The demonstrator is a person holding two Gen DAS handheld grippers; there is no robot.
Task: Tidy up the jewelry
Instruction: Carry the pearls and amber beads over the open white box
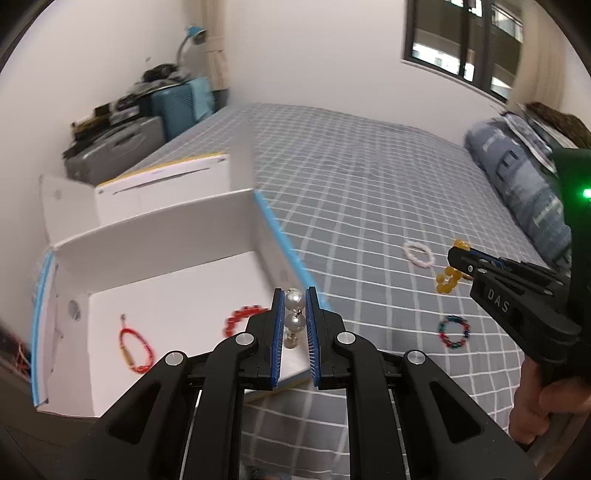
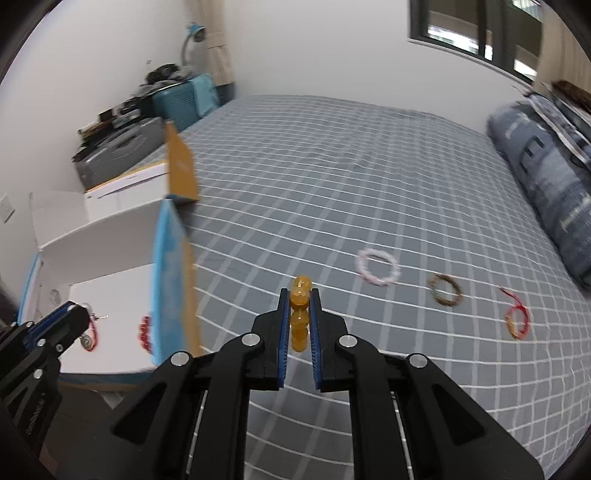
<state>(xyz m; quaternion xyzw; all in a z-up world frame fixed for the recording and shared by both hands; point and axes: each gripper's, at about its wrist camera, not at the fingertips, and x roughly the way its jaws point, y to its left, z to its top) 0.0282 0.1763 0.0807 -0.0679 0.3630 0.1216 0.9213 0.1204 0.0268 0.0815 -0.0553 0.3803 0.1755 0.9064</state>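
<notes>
I see bed [image 2: 332,166] with grey white-grid sheet filling most of view. Plain white walls [image 1: 295,55]. Dark-framed window [image 1: 472,48] upper right, daylight outside. Blue-grey pillow [image 2: 546,177] along right edge. Far left corner: grey suitcase [image 1: 110,151], teal suitcase [image 2: 184,99], clutter on top, blue desk lamp [image 2: 194,35].

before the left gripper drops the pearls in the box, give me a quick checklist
1. Left gripper shut on the pearl bracelet: ok.
2. Pearls over the white box floor: cannot tell, they sit near its right wall.
3. Free floor beside the red bead bracelet and red cord bracelet: ok.
4. Right gripper shut on the yellow bead bracelet: ok.
5. Right gripper apart from the box: ok.
</notes>
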